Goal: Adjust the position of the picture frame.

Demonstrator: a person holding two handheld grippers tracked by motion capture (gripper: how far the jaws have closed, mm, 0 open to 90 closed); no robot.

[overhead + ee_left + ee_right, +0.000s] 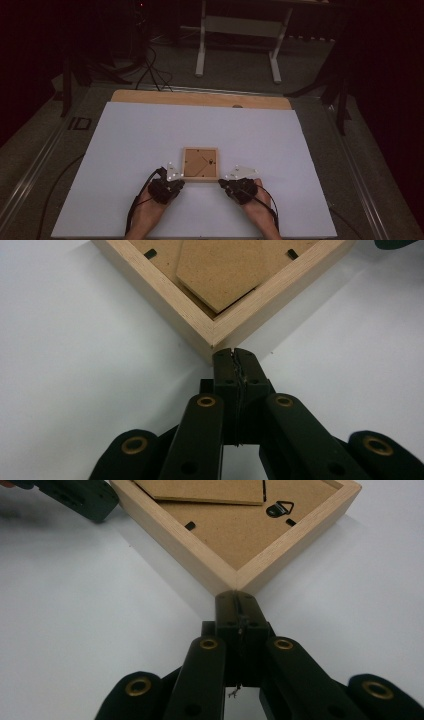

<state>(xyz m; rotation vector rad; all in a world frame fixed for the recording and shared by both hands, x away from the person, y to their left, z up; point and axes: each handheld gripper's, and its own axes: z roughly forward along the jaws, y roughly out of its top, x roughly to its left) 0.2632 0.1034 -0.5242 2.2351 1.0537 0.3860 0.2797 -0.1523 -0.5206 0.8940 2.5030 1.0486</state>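
- High view: a small wooden picture frame [200, 164] lies back side up on the white table [150, 135], near the person's edge and roughly centred between the two hands.
- High view: the left gripper [176, 184] sits at the frame's near left corner, held in the left hand [150, 210]; a grey three-cornered plate rides on top of it.
- High view: the right gripper [223, 183] sits at the frame's near right corner, held in the right hand [260, 207]. The two grippers are set well apart, one at each near corner.
- High view: beyond the table, a white-legged stand [237, 35] is on the dark floor, with cables [152, 70] lying to its left.
- Left gripper view: the left gripper [233, 354] has its jaws pressed flat together with nothing between them. The closed tips touch, or sit just beside, one corner of the picture frame [195, 325]; contact cannot be confirmed.
- Left gripper view: the brown backing board [225, 270] is seated inside the frame, with an angled support leaf overlying it.
- Right gripper view: the right gripper [236, 600] is likewise clenched, empty, its tips meeting the mitred corner of the picture frame [220, 572].
- Right gripper view: a black hanging loop [279, 509] and small black retaining tabs show on the backing board [235, 535]. The left gripper [75, 497] appears at the frame's far corner, upper left.
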